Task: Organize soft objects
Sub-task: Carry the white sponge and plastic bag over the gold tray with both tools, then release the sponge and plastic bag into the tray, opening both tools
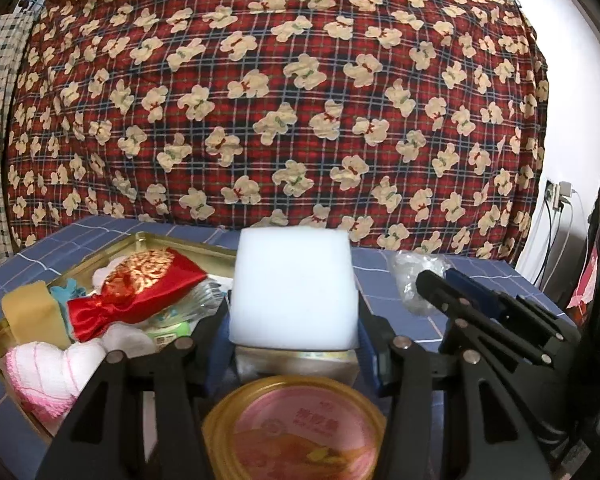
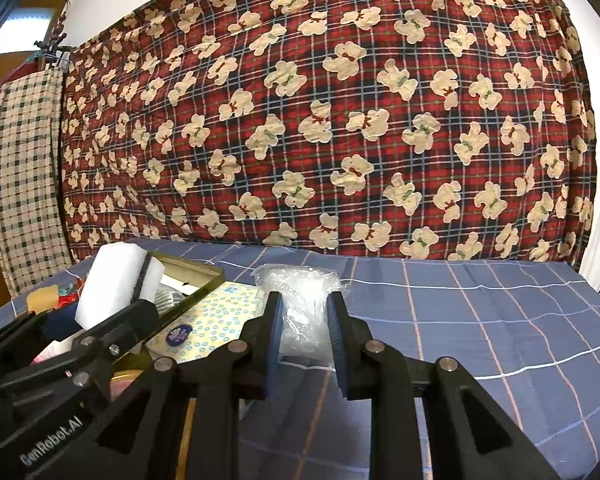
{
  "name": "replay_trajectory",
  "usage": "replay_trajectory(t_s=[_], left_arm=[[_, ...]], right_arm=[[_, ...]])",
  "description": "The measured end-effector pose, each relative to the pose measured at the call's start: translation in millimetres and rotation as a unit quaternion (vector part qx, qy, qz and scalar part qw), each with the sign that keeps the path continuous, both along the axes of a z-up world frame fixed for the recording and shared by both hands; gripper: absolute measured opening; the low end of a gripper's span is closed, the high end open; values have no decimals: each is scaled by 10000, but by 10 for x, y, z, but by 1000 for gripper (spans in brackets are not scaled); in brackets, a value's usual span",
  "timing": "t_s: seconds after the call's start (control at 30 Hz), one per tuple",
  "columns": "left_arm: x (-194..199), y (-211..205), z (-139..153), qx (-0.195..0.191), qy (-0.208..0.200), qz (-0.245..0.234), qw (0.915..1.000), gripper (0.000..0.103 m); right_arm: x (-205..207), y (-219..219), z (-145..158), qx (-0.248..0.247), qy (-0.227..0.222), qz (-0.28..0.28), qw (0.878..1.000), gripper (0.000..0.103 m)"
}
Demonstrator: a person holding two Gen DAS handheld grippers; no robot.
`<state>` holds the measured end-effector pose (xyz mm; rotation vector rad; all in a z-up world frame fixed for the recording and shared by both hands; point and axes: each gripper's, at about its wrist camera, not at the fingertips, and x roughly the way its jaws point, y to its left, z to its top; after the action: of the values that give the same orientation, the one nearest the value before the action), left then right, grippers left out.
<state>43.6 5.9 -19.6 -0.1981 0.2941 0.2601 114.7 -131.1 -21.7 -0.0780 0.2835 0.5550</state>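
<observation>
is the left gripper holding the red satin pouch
No, the left gripper is clamped on a white foam block, while the red pouch lies in the gold tray.

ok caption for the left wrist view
Left gripper holds a white sponge block beside a gold tray of soft items.
</observation>
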Motion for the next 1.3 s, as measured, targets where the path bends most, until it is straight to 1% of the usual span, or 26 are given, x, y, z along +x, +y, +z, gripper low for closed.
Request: replay_trajectory(t_s=[0.17,0.47,0.53,0.7,0.87,0.97,1.1,1.3], left_arm=[[-84,81,69,11,-9,26,10000,52],[-275,264,234,82,-7,157,9998,52],[-322,348,273,56,12,190,9998,52],[-420,592,344,140,98,454,9988,52],[-480,880,380,179,234,677,9973,52],[-502,1050,385,109,315,762,9965,52],[-463,1253,366,122,506,893,9946,52],[-428,1494,258,-110,774,907,9928,52]], right_arm=[[-16,49,19,83,66,146,9998,25],[-123,243,245,276,46,538,9982,25],[-142,315,299,289,45,645,9975,25],[-196,558,410,254,45,930,9953,25],[-218,813,519,231,145,1217,9922,25],[-237,969,581,173,190,1353,9905,25],[-220,1195,605,11,358,1477,9884,26],[-114,1518,571,-150,856,1700,9816,26]])
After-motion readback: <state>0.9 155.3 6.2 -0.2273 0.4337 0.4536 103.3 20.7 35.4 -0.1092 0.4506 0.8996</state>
